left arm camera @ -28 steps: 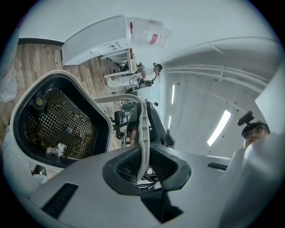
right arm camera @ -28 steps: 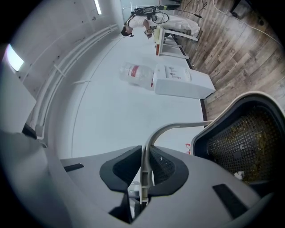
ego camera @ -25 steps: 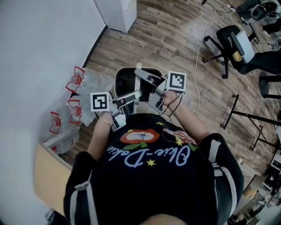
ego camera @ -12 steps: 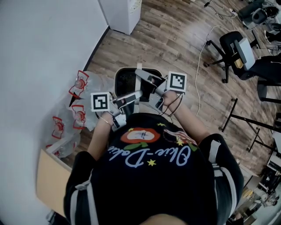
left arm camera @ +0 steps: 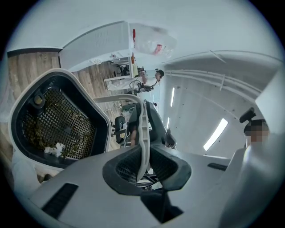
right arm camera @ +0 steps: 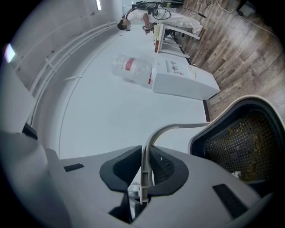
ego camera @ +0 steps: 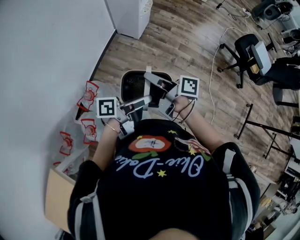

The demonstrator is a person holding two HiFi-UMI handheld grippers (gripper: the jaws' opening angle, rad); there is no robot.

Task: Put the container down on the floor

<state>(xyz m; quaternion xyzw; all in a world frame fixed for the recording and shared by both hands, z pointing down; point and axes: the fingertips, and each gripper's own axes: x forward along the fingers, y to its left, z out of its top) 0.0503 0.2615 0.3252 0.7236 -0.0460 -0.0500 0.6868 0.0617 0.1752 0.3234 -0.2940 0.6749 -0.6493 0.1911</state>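
Note:
The container [ego camera: 136, 86] is a white-rimmed bin with a black mesh liner and bits of litter inside. It hangs above the wooden floor in front of the person. My left gripper [ego camera: 140, 101] is shut on a thin white handle [left arm camera: 141, 129] at the bin's near side. My right gripper [ego camera: 158, 85] is shut on a similar handle strip [right arm camera: 147, 151] on the other side. In the left gripper view the bin [left arm camera: 58, 120] fills the left. The right gripper view has the bin [right arm camera: 242, 138] at the right.
Clear plastic bottles with red labels [ego camera: 86, 119] lie by the white wall at the left. A white cabinet [ego camera: 129, 14] stands at the top, a cardboard box [ego camera: 58, 197] at the lower left. An office chair [ego camera: 248, 51], a cable and a black stand [ego camera: 262, 126] are at the right.
The floor, bottles and cabinet have slid a little in the head view as the person moves along with the bin. Both grips on the handles are unchanged.

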